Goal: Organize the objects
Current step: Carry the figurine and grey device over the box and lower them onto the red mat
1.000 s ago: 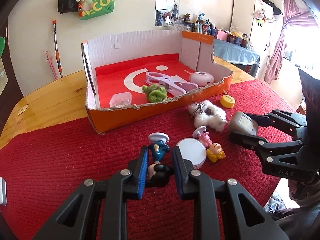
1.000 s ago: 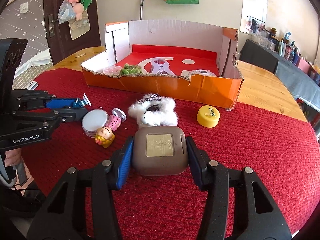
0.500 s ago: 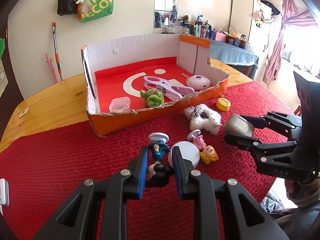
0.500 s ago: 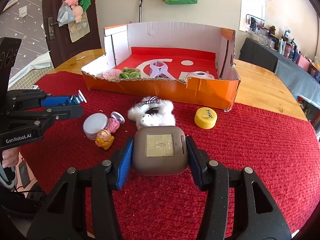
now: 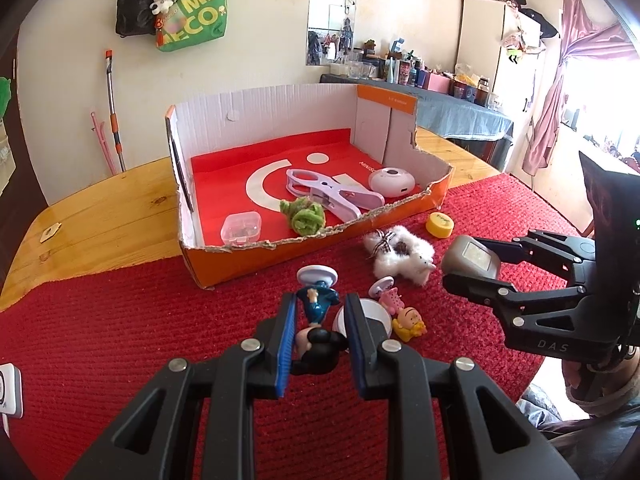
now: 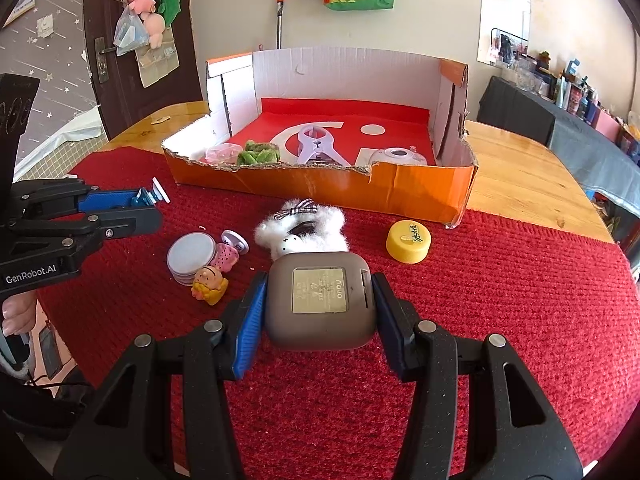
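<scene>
The left tool (image 5: 320, 336) is closed on a small mouse figurine (image 5: 318, 326), pinched between its blue pads. The figurine lies lengthwise along the tool's line: black-eared head back toward the tool's body, blue body and round white base pointing forward past the fingertips toward the box. It is held clear above the red mat (image 5: 140, 340).

The right tool (image 6: 318, 298) is closed on a grey-brown rounded case (image 6: 320, 300), one pad on each side wall. The case's flat face with the pale label looks up at the camera; it is nearly square, so no long axis stands out.

Straight ahead of both tools stands the orange cardboard box (image 6: 320, 192), open on top, its near wall low and torn, its far and side walls tall. Inside it lie a clear plastic case (image 5: 241, 229), a green fuzzy thing (image 5: 306, 216), a lilac clip (image 5: 332, 194) with its long axis running across the floor of the box, and a white round device (image 5: 392, 180). The back and left of the box floor are bare.

Between the tools and the box, on the mat: a white fluffy toy (image 6: 302, 232), a yellow cap (image 6: 408, 240) ahead and to the right of the right tool, a stack of white discs (image 6: 191, 256), and a pink-and-yellow doll (image 6: 212, 280) lying just beside the discs. The mat to the right of the right tool is free, as is the mat to the left of the left tool. The table (image 5: 100, 224) shows bare wood at the box's sides.
</scene>
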`<state>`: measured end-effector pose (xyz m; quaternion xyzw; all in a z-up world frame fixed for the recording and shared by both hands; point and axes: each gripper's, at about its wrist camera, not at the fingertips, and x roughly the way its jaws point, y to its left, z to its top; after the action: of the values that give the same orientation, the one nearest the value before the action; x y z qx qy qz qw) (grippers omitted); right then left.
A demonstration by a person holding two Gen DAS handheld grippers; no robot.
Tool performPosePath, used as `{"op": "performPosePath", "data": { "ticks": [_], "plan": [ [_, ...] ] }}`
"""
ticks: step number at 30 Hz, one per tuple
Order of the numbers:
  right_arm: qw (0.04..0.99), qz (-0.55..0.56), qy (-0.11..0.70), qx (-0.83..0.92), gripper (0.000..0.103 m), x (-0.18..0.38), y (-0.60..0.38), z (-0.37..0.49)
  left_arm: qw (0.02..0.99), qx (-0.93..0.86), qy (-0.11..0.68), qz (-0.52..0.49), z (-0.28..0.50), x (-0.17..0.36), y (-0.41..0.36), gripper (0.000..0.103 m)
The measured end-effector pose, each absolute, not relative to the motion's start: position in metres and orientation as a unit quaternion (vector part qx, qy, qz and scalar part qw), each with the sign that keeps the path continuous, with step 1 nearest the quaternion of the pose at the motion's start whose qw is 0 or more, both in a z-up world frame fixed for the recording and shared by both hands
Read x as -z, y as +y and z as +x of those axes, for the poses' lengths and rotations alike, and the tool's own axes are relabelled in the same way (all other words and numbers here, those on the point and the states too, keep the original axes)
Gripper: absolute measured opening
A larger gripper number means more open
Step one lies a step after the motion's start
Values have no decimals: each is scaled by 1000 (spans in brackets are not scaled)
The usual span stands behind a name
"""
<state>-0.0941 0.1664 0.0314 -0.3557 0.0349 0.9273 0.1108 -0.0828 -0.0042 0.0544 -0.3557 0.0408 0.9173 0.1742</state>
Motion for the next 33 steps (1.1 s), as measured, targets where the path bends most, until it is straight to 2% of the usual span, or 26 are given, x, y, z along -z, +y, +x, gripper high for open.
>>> {"op": "performPosePath", "data": {
  "ticks": [19, 27, 33],
  "plan": [
    [108, -320, 19, -941, 49, -86, 178, -123, 184, -925, 18, -333, -119, -95, -8, 25],
    [107, -329, 4, -938, 49, -110, 201, -168, 184, -916, 15, -355, -169, -105, -7, 25],
    [111, -374, 6, -921, 49, -102, 230, -215, 189, -899, 7, -395, -210, -95, -5, 25]
  ]
}}
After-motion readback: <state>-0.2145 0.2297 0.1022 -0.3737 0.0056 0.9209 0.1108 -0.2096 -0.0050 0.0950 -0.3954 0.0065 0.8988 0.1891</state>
